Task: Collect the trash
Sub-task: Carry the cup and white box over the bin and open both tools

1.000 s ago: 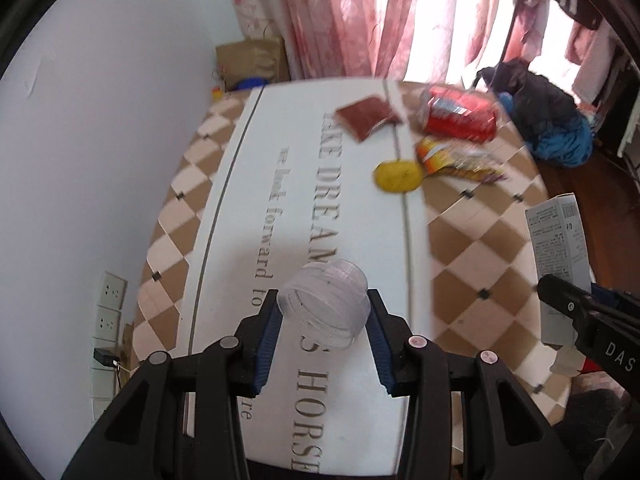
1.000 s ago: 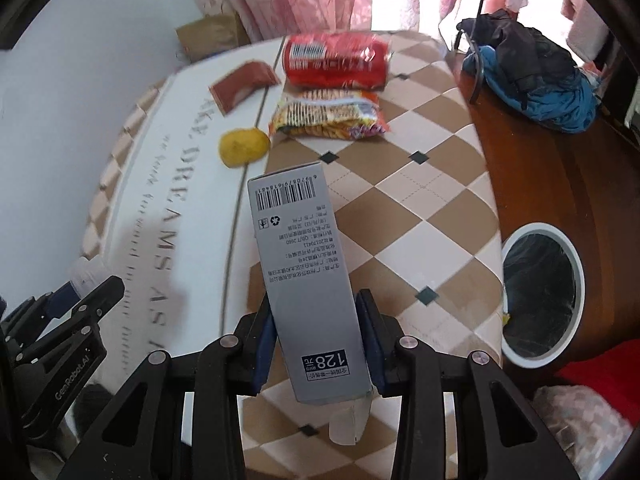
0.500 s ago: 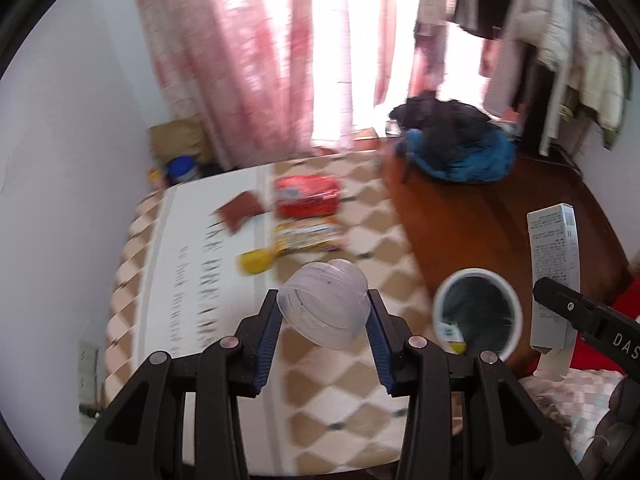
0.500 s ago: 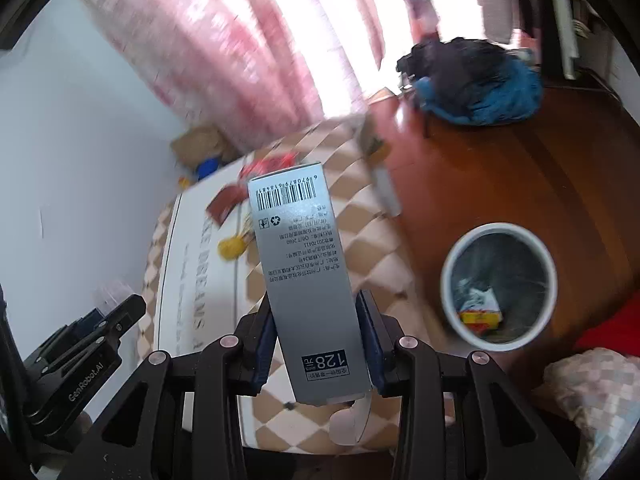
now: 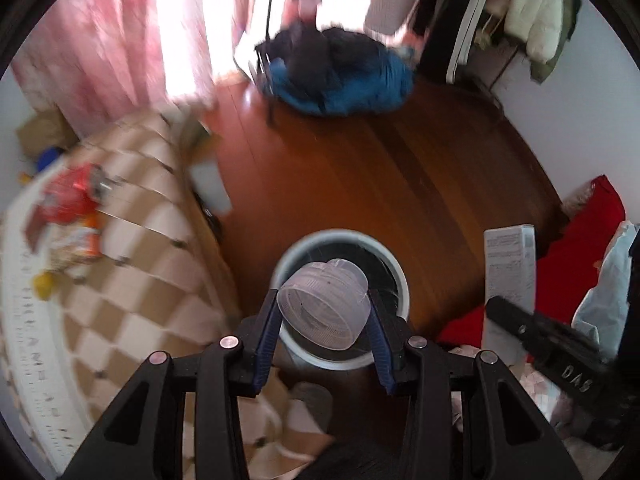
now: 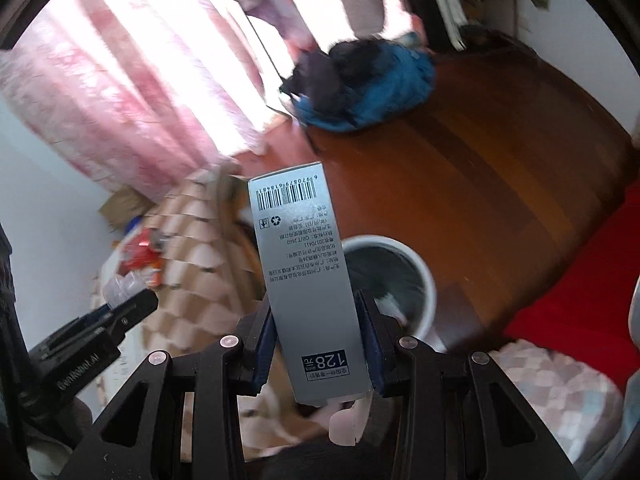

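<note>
My left gripper is shut on a clear plastic cup and holds it right above the white round trash bin on the wooden floor. My right gripper is shut on a tall grey carton box with a barcode, held upright just left of the same bin. The box also shows in the left wrist view, right of the bin. A red snack bag, a noodle packet and a yellow ball lie on the checkered table at left.
A blue and black pile of clothes lies on the floor at the back. Pink curtains hang behind the table. A red cloth lies at the right. A brown paper bag stands beyond the table.
Both grippers have swung right, away from the table and toward the bin, each still holding its item. The cup now hangs over the bin's opening; the box is beside it.
</note>
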Demonstrator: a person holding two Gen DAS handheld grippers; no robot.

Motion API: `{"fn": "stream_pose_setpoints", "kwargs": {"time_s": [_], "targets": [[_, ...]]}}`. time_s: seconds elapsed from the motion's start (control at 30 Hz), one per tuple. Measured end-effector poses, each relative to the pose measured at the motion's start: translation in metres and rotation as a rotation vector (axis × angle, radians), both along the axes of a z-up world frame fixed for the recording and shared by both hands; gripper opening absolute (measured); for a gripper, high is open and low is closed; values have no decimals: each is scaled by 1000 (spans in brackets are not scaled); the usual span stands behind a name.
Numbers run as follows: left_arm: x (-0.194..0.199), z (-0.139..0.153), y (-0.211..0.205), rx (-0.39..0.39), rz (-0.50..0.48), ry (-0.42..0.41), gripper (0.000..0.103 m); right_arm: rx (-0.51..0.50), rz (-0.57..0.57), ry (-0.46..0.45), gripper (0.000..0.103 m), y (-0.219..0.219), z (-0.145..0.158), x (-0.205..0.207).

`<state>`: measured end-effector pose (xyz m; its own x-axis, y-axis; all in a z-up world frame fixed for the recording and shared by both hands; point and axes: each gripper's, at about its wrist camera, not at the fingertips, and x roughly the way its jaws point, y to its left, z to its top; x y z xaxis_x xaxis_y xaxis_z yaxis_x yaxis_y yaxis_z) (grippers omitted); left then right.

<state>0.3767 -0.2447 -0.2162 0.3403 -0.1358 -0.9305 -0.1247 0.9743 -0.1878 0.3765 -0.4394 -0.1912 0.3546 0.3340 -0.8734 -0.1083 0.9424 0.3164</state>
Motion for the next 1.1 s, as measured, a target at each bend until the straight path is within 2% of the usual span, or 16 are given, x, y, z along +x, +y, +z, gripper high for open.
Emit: {"fn": "stream_pose_setpoints", "kwargs": {"time_s": [0.13,0.33,0.37,0.43,0.57,0.63,0.7,0.8,0.87,0.97,1.1], "targets": [[32,-47,-9,-45,-28,117,38,-7,-19,112,40,-27,-62,33],[63,-112,-9,-108,-16,281,40,-15,-21,243,40,-34,-143,64],[66,-121,-8,-107,-11,303,44,-13,-13,260,40,-31,-154,70],[65,-129,-6,-105,4,316,67,-31,2,290,40,-25,-176,80],[56,-137,-1,-65,33,335,78,-62,46,331,41,-10,-209,96],[52,-138,2,-33,47,343,100,-84,50,356,46,-5,-225,104],[45,-138,3,4,58,336,100,-99,37,352,74,-4,-231,107],[37,-132,9,60,74,311,100,-127,20,344,95,-5,-233,106],[33,-129,10,97,83,285,100,-156,7,340,103,-7,-230,100],[27,-118,11,127,93,259,100,-226,4,323,103,-6,-220,89],[19,-108,13,141,96,237,100,-268,0,305,103,-9,-201,76]]}}
